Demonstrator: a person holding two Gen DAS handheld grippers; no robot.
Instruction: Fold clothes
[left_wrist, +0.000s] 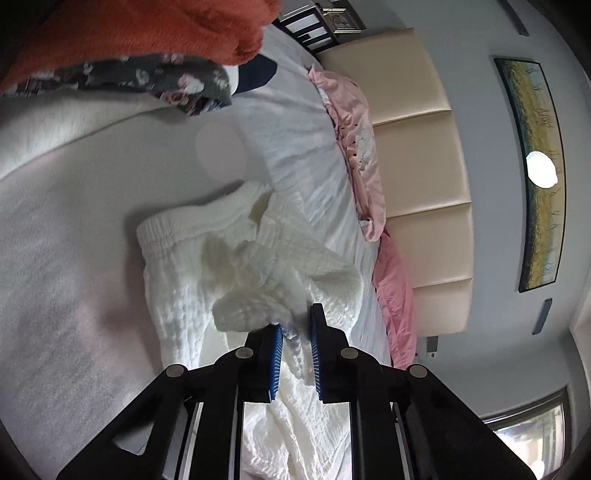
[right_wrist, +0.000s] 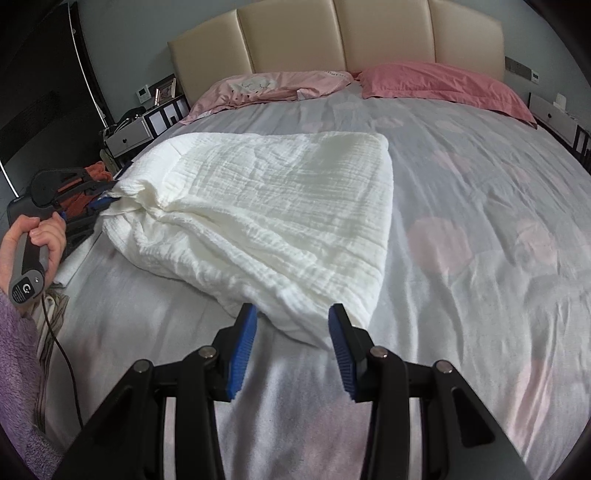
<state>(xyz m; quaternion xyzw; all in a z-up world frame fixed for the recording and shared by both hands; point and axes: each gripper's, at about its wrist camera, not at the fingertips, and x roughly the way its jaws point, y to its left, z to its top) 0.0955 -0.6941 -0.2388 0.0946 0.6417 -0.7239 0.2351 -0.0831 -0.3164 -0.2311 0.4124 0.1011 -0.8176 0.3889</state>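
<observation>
White trousers (right_wrist: 280, 206) lie on the bed (right_wrist: 480, 240); left gripper (left_wrist: 295, 328) pinches their bunched cloth mid-fold, right gripper (right_wrist: 291, 325) gapes empty before the hem, needing to bite there.

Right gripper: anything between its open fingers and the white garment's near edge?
No. In the right wrist view the right gripper is open around the white garment's near corner, with only bedsheet beneath.

Black tongs (right_wrist: 292, 314) with ribbed blue pads (right_wrist: 242, 354), silver pivot screws, fuzzy lilac sleeve (right_wrist: 20, 387), grey handle
</observation>
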